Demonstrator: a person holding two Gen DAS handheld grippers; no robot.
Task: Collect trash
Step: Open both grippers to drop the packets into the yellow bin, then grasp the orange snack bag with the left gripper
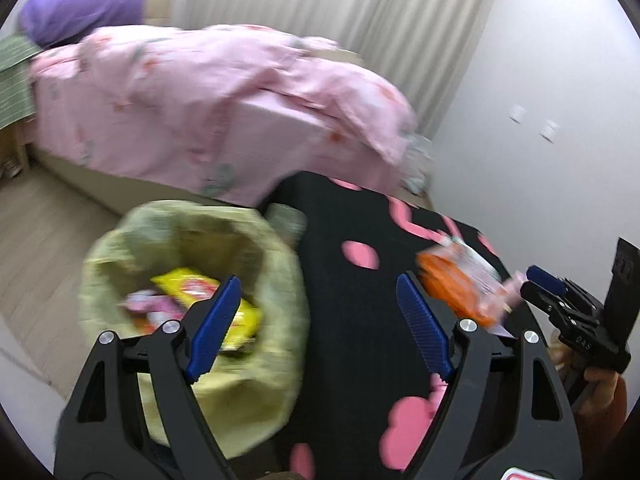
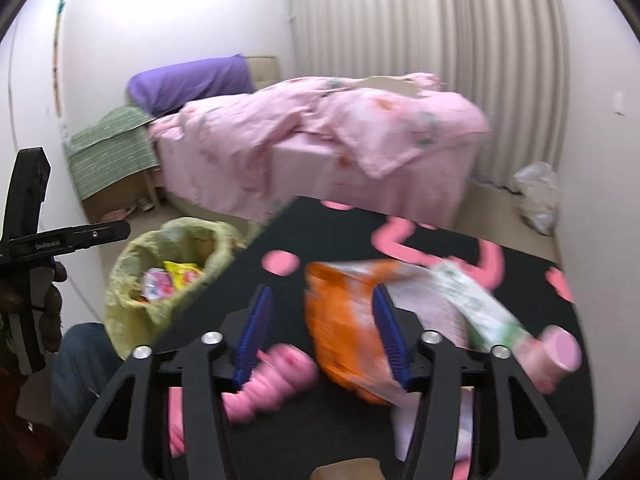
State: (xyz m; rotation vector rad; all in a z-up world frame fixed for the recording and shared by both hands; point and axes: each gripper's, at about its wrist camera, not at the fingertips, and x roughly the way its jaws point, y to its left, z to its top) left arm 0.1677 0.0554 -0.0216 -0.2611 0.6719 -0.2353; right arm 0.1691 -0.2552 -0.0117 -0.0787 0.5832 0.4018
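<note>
The orange wrapper (image 2: 344,320) lies flat on the black table (image 2: 520,272), its long axis running from the far left toward the near right in the right wrist view. It is a crinkled snack bag, orange with white patches, blurred. Beside it on the right lie a white-and-green pack (image 2: 476,304), pointing the same slanting way, and a pink bottle (image 2: 556,354) on its side.

The right gripper (image 2: 322,334) stands wide open above the table; its right finger is in front of the wrapper's edge, and nothing is clamped. The left gripper (image 1: 316,320) is also wide open and empty, its left finger over the bin (image 1: 120,248).

The bin, lined with a yellow-green bag, sits on the floor just beside the table's left edge. Inside lie a yellow packet (image 1: 188,284) and a pink one (image 1: 156,306).
</note>
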